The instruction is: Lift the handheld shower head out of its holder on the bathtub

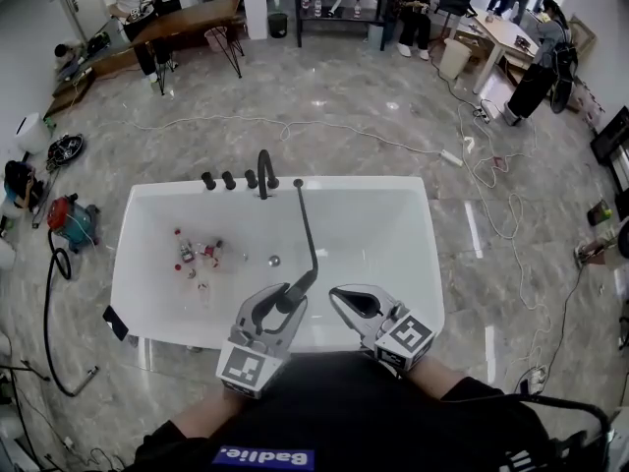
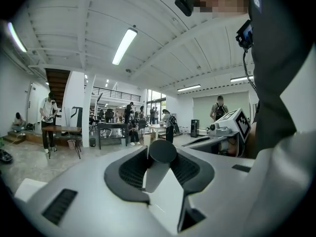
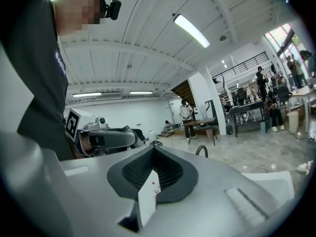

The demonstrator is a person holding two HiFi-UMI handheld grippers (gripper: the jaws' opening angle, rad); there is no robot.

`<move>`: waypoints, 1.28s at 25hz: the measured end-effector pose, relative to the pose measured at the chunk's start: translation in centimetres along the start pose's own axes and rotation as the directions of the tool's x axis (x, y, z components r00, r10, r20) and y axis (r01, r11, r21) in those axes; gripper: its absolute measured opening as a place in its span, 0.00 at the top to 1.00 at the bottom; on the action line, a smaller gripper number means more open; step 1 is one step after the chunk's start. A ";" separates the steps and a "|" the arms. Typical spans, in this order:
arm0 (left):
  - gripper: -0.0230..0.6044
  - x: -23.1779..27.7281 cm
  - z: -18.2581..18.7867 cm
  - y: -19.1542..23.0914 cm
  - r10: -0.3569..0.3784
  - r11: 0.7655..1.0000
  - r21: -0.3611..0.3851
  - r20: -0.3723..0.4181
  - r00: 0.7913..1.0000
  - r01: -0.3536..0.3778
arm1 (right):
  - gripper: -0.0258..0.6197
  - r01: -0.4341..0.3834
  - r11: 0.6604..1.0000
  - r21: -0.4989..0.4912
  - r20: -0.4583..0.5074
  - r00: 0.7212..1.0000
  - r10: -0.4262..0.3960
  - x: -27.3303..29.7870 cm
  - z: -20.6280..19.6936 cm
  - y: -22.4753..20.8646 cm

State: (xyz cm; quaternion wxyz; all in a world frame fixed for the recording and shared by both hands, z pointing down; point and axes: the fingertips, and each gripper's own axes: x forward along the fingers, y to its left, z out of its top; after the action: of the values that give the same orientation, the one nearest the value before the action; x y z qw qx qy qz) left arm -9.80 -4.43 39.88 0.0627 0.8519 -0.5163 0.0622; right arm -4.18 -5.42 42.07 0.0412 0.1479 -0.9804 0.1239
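A white bathtub is seen from above on a grey marble floor, with a person standing at its near rim holding 2 tools.

The left tool is closed on the handheld shower head, a slim dark cylinder. In the left gripper view its round end sits between the jaws, gripped by the pads. The shower head hangs over the near part of the tub, well apart from the far rim. A thin black hose runs back from it to a small black fitting on the far rim, beside the black faucet. That fitting is probably the holder.

The right tool hovers just beside the left one. Its jaw tips look drawn together and it grips nothing.

A few small items, too small to identify, lie on the tub floor near the drain.

Judging by this, the lift looks essentially done. The shower head is out and away from the rim, and only steadying it appears to remain.
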 end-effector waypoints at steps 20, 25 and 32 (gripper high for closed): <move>0.75 -0.8 -0.3 -2.7 -0.050 0.999 0.001 0.003 0.999 0.050 | 0.96 -0.004 1.000 -0.006 -0.003 1.000 0.004 -0.9 -0.4 1.3; 0.75 -1.2 -0.4 -3.0 -0.040 0.999 -0.002 -0.001 0.999 0.040 | 0.96 -0.009 1.000 -0.007 -0.008 1.000 0.009 -1.3 -0.7 1.6; 0.75 -1.2 -0.2 -3.3 -0.040 0.999 -0.002 0.000 0.999 0.040 | 0.96 -0.012 1.000 -0.014 -0.012 1.000 0.012 -1.6 -0.5 1.6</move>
State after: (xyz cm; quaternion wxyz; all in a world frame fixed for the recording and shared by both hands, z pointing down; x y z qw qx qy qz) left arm -7.42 -1.82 39.72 0.0646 0.8620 -0.4991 0.0605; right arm -3.08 -3.33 42.01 0.0475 0.1409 -0.9818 0.1181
